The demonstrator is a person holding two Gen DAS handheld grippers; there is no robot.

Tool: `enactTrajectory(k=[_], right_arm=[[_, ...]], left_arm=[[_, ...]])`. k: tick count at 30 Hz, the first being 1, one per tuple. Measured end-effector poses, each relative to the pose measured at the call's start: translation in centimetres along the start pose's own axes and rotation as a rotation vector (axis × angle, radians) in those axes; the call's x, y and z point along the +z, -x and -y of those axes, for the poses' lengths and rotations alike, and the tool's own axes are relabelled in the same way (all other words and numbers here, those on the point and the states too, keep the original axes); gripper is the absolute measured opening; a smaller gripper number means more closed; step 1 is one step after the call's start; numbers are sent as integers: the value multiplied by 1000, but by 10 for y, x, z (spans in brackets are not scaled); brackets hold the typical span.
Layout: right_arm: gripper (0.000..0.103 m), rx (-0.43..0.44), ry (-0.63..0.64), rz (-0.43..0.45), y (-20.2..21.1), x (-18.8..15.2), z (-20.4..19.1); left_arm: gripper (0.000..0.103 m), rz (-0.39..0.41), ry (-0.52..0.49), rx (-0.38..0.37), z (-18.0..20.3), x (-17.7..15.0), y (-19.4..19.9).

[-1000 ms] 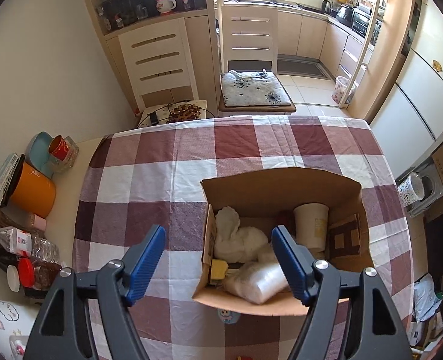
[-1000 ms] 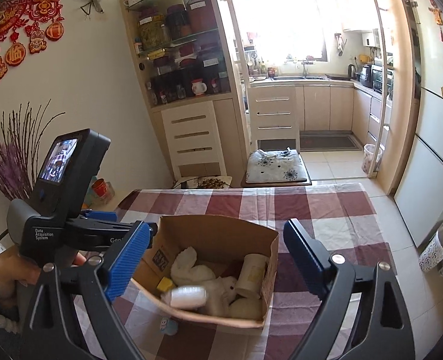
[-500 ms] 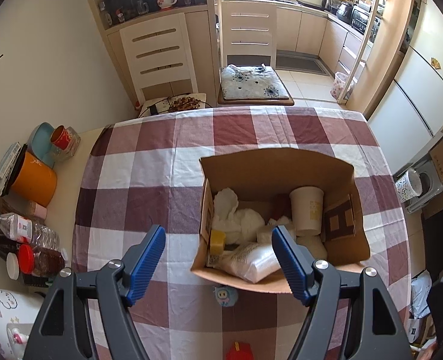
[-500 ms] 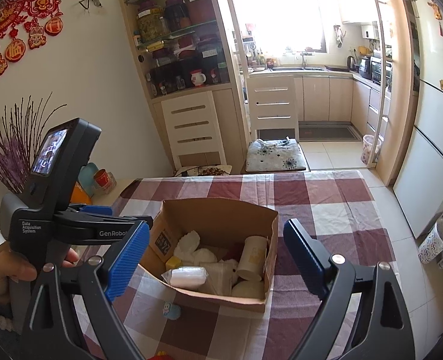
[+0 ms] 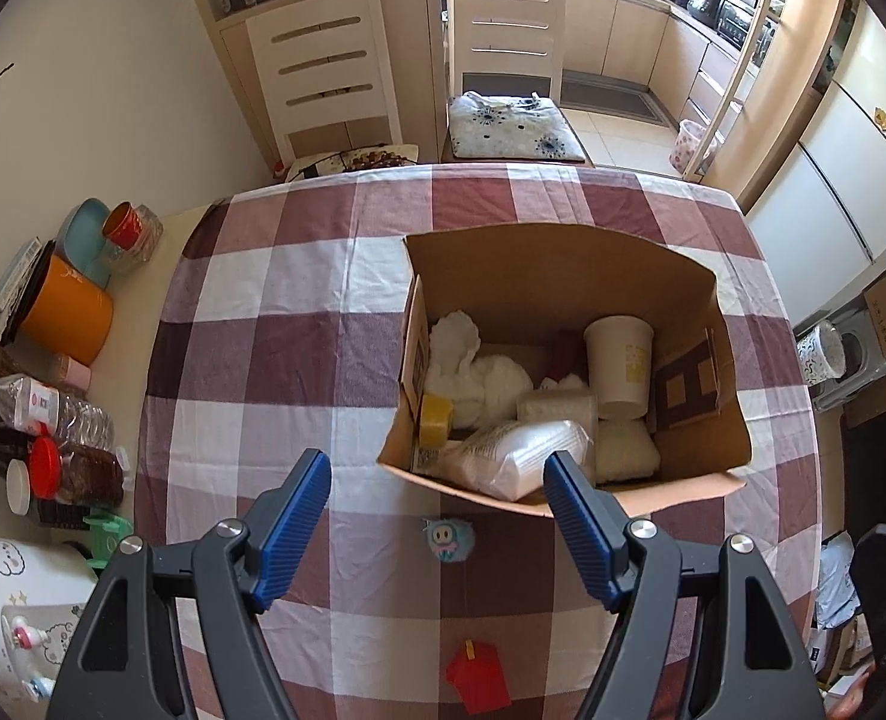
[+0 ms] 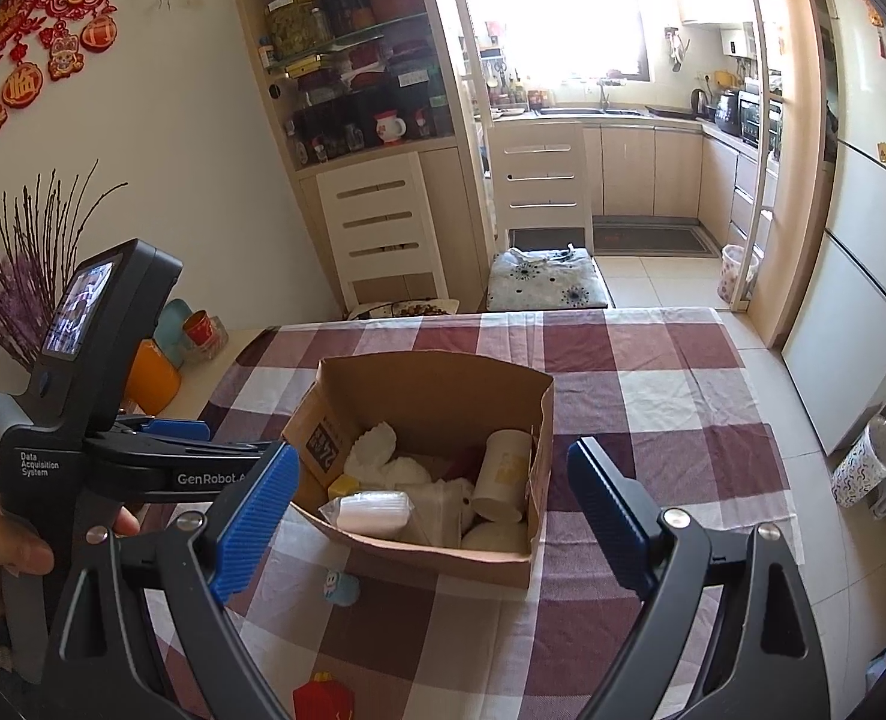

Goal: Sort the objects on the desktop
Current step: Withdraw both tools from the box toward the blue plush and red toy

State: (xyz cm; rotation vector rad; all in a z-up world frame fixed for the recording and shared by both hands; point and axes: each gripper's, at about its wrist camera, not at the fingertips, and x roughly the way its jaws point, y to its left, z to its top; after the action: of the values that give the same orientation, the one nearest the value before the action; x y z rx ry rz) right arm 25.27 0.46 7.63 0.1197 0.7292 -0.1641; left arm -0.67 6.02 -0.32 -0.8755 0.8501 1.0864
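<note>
- Kitchen-dining room, daylit; checked maroon-and-white tablecloth spread over the table, two white slatted chairs at its far edge, a floral cushion on the right-hand one.
- Stood toward the right half of the cloth: an open cardboard box, flaps up.
- Packed inside the box: a cream paper cup upright toward the right, crumpled white tissue on the left, a small yellow block against the left wall, a clear plastic-wrapped packet leaning over the near rim.
- Lay on the cloth just in front of the box: a small blue fuzzy toy; nearer the camera, well apart from the box, a small red house-shaped piece.
- Crowded on the bare tabletop left of the cloth: an orange pot, a plastic water bottle, a red-capped jar.
- Hovered above the near side of the table, angled steeply down: left gripper, blue pads moderately spread, nothing between them, the blue toy framed in the gap below.
- Seen from the right wrist view: the left gripper's black body held in a hand at the left edge.
- Held back from the box and higher: right gripper, pads wide apart and empty, the box framed between them.
</note>
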Motion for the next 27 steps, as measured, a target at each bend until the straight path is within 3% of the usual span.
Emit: enactTrajectory(k=[5,6,27], right_arm=[[92,4,3,-1,3,-2,-1],[92,4,3,-2,2,-2,-1],[92,26,43,10,28,-18,-18]], left_arm=[[75,-1,0,-5,-1,-6,3],[75,-8,-45,-25,-1,-5,4],[75,10,-62,-36,-1,-26,23]])
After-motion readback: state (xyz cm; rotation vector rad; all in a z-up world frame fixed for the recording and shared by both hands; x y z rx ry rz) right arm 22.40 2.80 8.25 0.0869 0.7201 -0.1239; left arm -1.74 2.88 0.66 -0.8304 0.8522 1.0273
